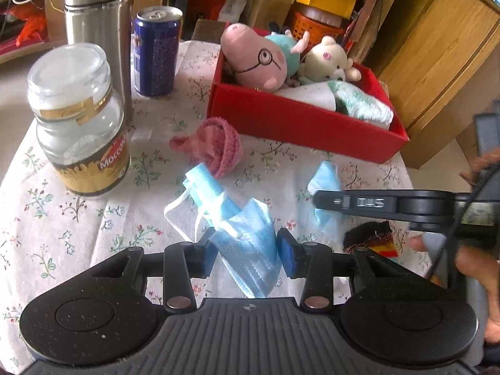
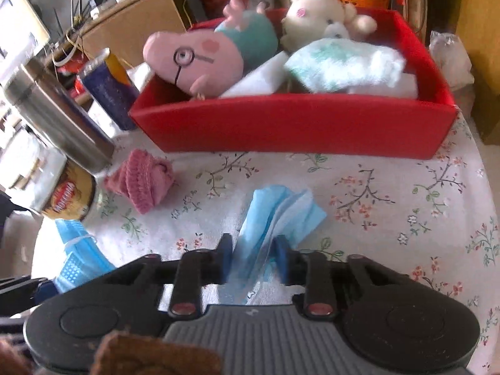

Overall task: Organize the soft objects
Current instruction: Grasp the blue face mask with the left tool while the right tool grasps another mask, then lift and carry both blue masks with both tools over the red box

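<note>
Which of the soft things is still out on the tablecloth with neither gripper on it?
The pink knitted piece, lying in front of the red box beside the coffee jar. Each blue mask sits between a gripper's fingers.

A lived-in home, cluttered like a storage corner: a floral cloth (image 1: 62, 218) covers the bench, with a coffee jar (image 1: 78, 118), a steel flask (image 1: 97, 28) and a drink can (image 1: 156, 53); cardboard boxes (image 1: 268, 0) and wooden furniture (image 1: 437, 62) crowd behind.

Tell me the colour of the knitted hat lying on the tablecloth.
Pink; the knitted hat shows best in the left wrist view.
</note>
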`<act>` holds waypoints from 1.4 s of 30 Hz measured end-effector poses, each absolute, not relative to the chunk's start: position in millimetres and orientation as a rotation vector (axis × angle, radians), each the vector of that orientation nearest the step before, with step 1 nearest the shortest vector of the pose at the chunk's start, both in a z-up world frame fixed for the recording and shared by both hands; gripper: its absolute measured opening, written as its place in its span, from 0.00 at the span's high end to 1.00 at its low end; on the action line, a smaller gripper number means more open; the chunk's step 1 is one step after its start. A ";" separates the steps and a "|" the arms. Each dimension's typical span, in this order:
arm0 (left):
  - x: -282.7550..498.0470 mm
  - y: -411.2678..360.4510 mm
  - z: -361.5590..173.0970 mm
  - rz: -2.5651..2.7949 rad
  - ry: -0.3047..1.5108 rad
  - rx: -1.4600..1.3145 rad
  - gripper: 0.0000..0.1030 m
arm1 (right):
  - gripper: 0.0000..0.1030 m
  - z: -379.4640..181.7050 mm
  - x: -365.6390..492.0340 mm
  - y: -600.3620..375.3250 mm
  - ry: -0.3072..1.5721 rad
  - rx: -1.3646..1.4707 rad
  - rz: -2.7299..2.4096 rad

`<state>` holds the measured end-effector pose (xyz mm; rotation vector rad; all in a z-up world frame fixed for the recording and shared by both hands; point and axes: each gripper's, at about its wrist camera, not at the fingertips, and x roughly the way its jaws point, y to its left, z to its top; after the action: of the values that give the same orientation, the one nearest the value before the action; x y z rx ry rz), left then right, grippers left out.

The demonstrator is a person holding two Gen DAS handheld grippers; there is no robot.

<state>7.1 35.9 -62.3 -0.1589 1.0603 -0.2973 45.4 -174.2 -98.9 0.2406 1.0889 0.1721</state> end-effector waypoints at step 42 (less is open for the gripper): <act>18.8 1.6 -15.9 -0.276 0.829 -0.094 0.90 | 1.00 -5.6 6.4 -221.5 0.730 0.378 0.256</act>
<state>18.8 1.6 -15.9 -0.0935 0.8290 -0.2762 6.4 -221.5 -5.6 0.3778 0.7298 0.2557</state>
